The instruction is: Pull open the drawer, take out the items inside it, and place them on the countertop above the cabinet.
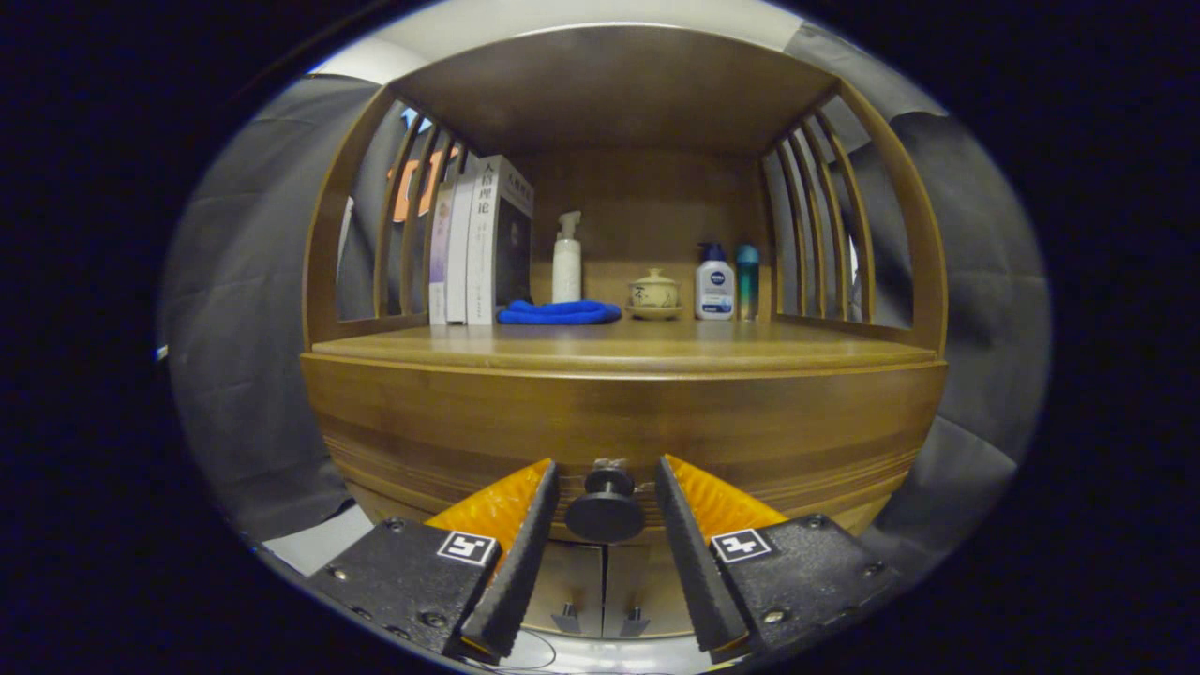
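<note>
Fingers (525,553) of tool (607,487) spread, straddling drawer knob (606,506) without touching, lined up level for a pinch-and-pull. Drawer (619,427) shut; contents hidden. Bench (619,347) above carries books (478,244), blue cloth (559,312), bottles (714,282) at back, front strip bare for unloading

The cabinet (619,412) at the centre of the frame is showing warm brown wood, with darker horizontal grain bands running across the drawer (450,441) front. The knob (605,511) at lower centre is showing black. On the countertop (656,349), 3 books (478,244) at the upper left are showing white, pale and lilac spines; beside them a cloth (559,312) is glowing deep blue. A pump bottle (566,267) is showing white, a lidded pot (654,291) cream with dark markings, another bottle (714,281) white with a dark blue cap, and a slim bottle (747,277) teal. The gripper (605,525) is carrying 2 black-and-white square markers (467,547), its fingers set apart beside the knob.
</note>
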`<action>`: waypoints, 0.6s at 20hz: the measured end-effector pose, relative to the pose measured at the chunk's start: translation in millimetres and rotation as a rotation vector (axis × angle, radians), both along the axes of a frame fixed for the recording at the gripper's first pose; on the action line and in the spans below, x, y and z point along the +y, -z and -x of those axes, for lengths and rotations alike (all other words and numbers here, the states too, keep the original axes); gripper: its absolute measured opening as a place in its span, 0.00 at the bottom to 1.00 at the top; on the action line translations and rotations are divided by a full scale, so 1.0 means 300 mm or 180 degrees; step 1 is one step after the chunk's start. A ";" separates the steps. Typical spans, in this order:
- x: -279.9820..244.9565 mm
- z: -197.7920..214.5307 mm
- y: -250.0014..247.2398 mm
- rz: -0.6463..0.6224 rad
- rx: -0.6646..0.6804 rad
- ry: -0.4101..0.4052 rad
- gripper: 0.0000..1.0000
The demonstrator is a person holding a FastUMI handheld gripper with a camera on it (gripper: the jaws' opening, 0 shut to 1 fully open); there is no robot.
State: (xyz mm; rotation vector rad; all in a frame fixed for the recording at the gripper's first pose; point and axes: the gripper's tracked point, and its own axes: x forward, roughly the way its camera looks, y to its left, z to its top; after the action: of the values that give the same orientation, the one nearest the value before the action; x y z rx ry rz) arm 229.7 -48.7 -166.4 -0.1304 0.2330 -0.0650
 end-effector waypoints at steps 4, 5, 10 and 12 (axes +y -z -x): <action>-0.004 -0.018 0.004 0.0017 -0.0040 0.0015 0.50; -0.004 -0.018 0.004 0.0007 -0.0032 0.0004 0.48; -0.006 0.002 0.007 0.0143 0.0063 0.0030 0.40; 0.001 0.019 0.005 0.0125 0.0064 0.0036 0.37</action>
State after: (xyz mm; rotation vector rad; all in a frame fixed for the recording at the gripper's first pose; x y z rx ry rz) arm 223.9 -48.4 -168.0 -0.1689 0.2525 -0.0797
